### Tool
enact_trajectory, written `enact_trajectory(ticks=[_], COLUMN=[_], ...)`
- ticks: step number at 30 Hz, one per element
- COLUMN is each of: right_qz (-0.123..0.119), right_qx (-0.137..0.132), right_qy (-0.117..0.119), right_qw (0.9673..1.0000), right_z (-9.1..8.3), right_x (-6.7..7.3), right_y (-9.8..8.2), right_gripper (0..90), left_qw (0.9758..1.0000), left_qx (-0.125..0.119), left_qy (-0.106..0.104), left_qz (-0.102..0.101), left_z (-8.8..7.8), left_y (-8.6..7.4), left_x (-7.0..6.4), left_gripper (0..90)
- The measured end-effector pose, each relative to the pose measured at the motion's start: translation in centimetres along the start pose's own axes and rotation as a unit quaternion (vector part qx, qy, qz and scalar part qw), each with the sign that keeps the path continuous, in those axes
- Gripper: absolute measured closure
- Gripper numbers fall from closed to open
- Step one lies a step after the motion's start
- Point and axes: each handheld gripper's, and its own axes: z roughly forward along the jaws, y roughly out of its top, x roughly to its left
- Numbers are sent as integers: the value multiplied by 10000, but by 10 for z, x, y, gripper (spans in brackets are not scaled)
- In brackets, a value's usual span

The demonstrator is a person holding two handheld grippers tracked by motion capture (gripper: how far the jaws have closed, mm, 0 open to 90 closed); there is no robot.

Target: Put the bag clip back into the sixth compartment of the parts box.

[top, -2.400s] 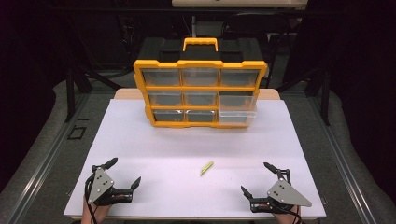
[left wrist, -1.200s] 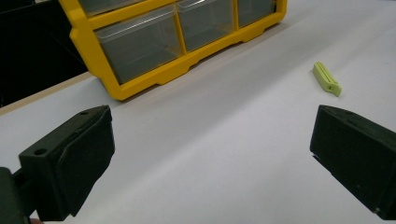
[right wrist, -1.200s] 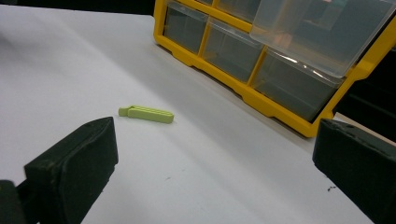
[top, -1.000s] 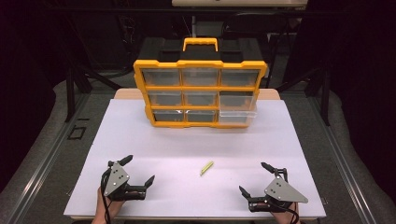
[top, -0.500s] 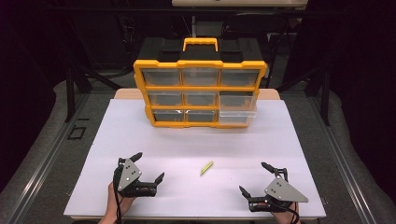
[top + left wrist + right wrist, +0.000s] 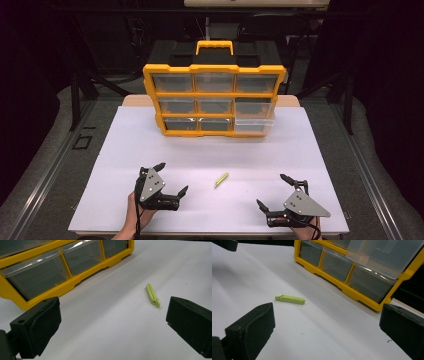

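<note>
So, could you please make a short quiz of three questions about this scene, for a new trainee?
1. True or false: the small green clip lies on the white table, touching neither gripper.
2. Which drawer of the yellow organizer is pulled out? A) top left B) bottom right C) middle centre
3. Fill in: the jaws of the left gripper and the right gripper are both ____.

Key: 1 true; 2 B; 3 open.
</note>
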Motion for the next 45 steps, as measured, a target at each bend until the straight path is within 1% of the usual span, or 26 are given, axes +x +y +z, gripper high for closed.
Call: enact_trajectory(ticks=[2,3,6,10,13,17,21,23,25,29,37,45], right_qz=[5,6,6,7,5,-5,-6,-7,-15,-17,-16,-16], right_qx=[3,4,26,32,42,54,57,54,56,60,58,80], right_qy=[-4,-2,0,11,11,-9,0,7,3,-8,-5,6], right_qw=[10000,10000,10000,10000,10000,10000,10000,10000,10000,10000,10000,10000], right_z=[0,0,0,1,1,1,1,1,1,1,1,2], right_x=[0,0,0,0,0,0,0,0,0,0,-1,-1], right_y=[0,0,0,0,-1,-1,-1,-1,-1,-1,-1,-1], right_gripper=[0,0,0,0,0,0,0,0,0,0,0,0], left_qw=[10000,10000,9999,9999,9998,9996,9993,9990,9990,9985,9981,9967], left_qx=[36,46,80,153,175,258,341,410,426,497,506,668], left_qy=[-7,-71,-60,-76,-79,-96,-135,-171,-159,-224,-341,-462], left_qz=[10,-23,-46,11,3,-41,-1,-8,-37,-48,4,34], left_z=[2,3,5,9,11,17,23,28,29,36,47,57], left_y=[2,4,6,10,11,14,16,18,19,22,29,36], left_x=[-1,-2,-4,-7,-7,-10,-14,-17,-18,-22,-31,-37], left_gripper=[0,0,0,0,0,0,0,0,0,0,0,0])
